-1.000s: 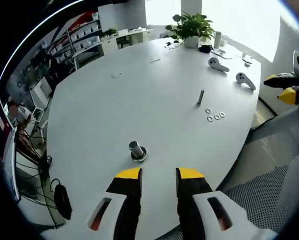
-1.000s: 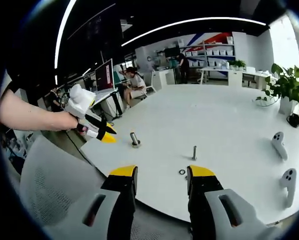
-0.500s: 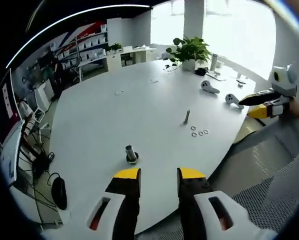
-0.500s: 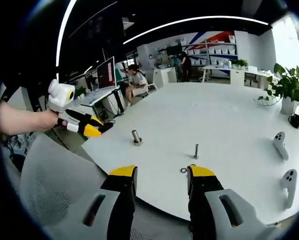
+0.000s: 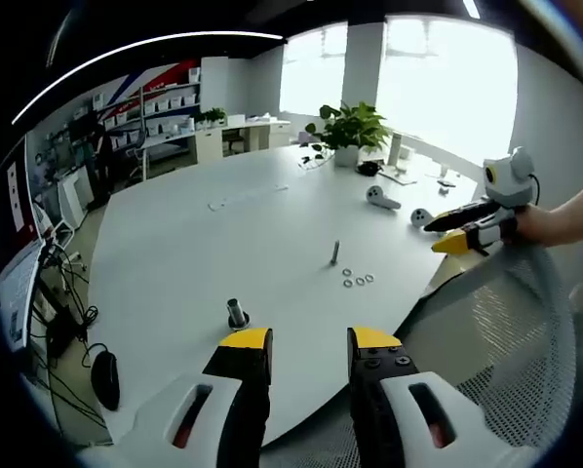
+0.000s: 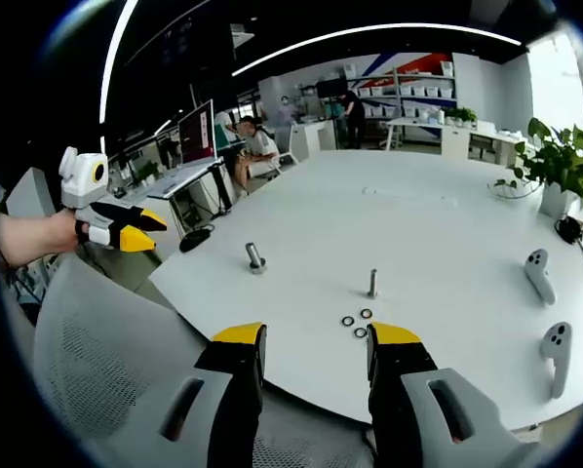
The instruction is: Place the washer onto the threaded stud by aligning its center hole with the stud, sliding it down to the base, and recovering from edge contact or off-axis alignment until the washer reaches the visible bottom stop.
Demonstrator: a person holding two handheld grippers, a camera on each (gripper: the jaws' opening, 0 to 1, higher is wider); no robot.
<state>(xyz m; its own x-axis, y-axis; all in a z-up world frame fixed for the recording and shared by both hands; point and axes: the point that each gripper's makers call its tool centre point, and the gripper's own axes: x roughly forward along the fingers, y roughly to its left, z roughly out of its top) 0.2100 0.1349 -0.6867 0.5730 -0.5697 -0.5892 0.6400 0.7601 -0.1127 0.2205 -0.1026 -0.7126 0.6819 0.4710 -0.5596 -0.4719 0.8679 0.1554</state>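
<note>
A slim threaded stud point(image 5: 334, 253) stands upright on the white round table point(image 5: 204, 244), with three small washers point(image 5: 358, 281) lying beside it. In the right gripper view the stud point(image 6: 372, 283) rises just beyond the washers point(image 6: 355, 322). My left gripper point(image 5: 311, 341) hovers off the table's near edge, open with nothing between its jaws. My right gripper point(image 6: 316, 336) is also open and bare, short of the table edge in front of the washers. The right gripper point(image 5: 472, 229) enters the left gripper view from the right. The left gripper point(image 6: 111, 219) appears at far left in the right gripper view.
A thicker post on a round base point(image 5: 237, 314) stands near the table edge, also as the post point(image 6: 255, 257). Two white controllers point(image 6: 537, 273) and a potted plant point(image 5: 348, 127) sit farther off. A mesh chair back point(image 6: 106, 370) is below my right gripper. People sit at desks behind.
Both grippers have drawn back from the table, so the stud and washers look smaller in the left gripper view. All three washers now show ahead of the right jaws.
</note>
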